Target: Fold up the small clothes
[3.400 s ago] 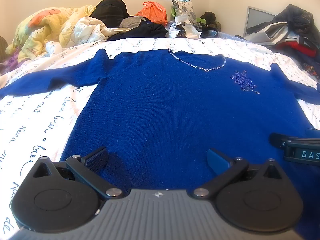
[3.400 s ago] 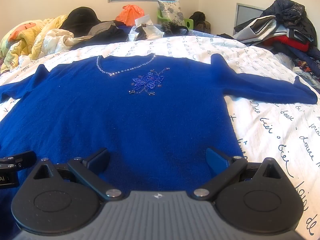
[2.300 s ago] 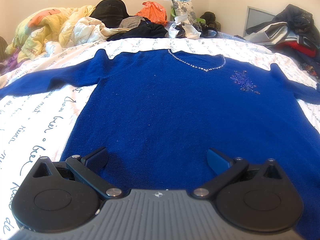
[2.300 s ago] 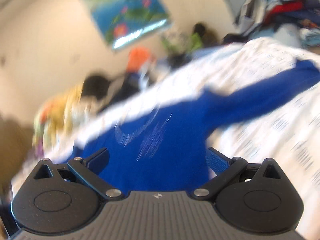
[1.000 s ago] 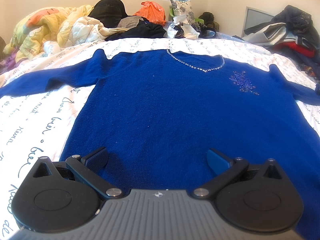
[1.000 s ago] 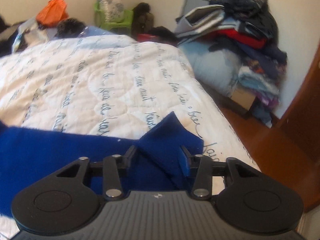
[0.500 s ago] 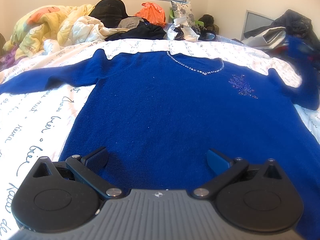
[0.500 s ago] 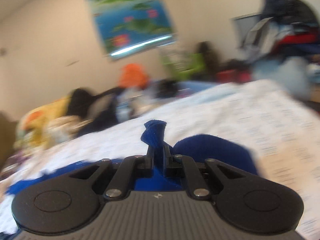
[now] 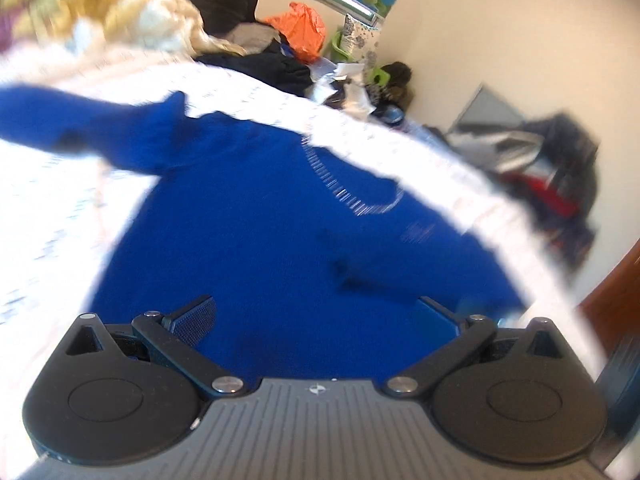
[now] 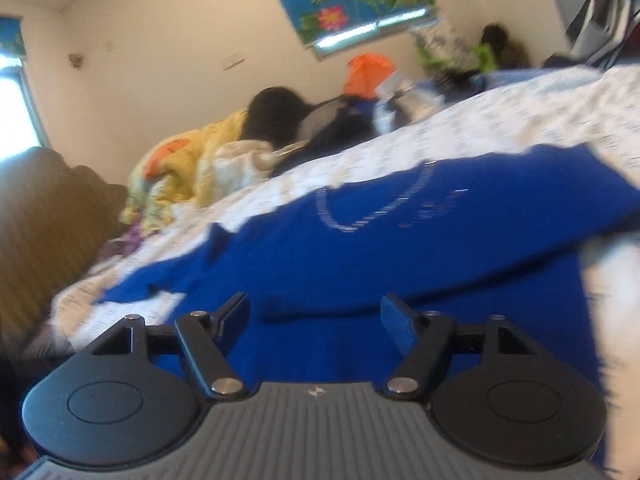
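Observation:
A blue sweater [image 9: 260, 216] with a beaded neckline lies on the white quilt [image 9: 44, 208]. Its right sleeve [image 10: 460, 256] is folded across the body; in the left wrist view it shows as a dark ridge [image 9: 384, 280]. The left sleeve [image 9: 60, 120] still lies stretched out to the side. My left gripper [image 9: 316, 316] is open and empty over the sweater's lower part, tilted. My right gripper [image 10: 314, 320] is open and empty, just above the sweater [image 10: 360, 232] near the folded sleeve. Both views are blurred by motion.
A heap of bedding and clothes [image 10: 224, 148] lies at the head of the bed, with an orange bag [image 9: 300, 28]. A pile of clothes [image 9: 556, 176] stands at the right by the wall. A wooden headboard [image 10: 44, 216] is at the left.
My right gripper carried the right sleeve over the body, opened and let it go. My left gripper has swung and tilted; both views are now blurred.

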